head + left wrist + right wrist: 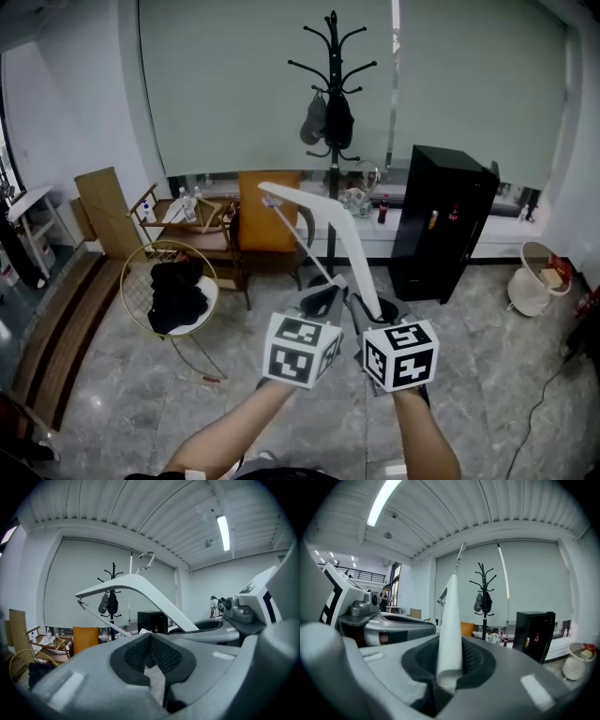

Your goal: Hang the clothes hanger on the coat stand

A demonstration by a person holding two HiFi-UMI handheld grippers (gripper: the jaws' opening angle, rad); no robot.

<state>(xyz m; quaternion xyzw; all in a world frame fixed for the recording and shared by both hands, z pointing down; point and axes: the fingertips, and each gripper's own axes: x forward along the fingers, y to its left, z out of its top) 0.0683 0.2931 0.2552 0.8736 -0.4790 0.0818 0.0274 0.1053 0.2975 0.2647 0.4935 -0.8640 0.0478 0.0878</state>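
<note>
Clothes hanger, white: held up facing the coat stand, well apart from it. Right gripper: fingers clamped on one hanger arm's end. Left gripper: fingers together at the lower bar's end; hold unclear.

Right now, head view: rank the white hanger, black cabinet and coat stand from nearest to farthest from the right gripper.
1. white hanger: clamped in the right gripper, rising up and to the left.
2. black cabinet: on the floor ahead, off to the right.
3. coat stand: farthest, by the window blind, left of the cabinet.
</note>
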